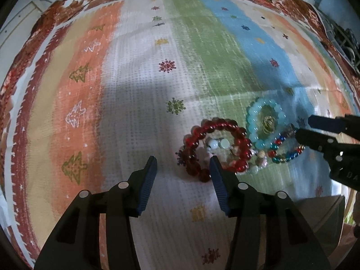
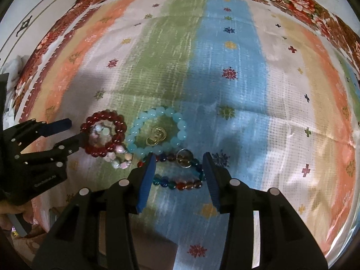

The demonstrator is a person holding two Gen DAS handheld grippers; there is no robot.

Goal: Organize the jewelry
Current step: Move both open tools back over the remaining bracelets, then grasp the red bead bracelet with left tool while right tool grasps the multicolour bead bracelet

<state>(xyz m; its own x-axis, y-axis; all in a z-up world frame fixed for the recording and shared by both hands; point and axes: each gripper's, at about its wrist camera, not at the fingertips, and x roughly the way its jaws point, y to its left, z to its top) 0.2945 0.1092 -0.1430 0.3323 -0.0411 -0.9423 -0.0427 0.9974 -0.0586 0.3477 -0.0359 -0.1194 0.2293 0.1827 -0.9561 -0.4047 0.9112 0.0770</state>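
Both wrist views close above striped cloth (image 1: 135, 103), angled down (sharing the bracelets (image 2: 157, 132))

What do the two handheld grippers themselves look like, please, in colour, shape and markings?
Both look alike. The left gripper and right gripper have matte black angular bodies with cut-out linkages, round silver pivot pins, and two tapering fingers lined with ribbed blue pads. The left gripper's body carries small pale lettering, too blurred to read. No cables or sleeves show.
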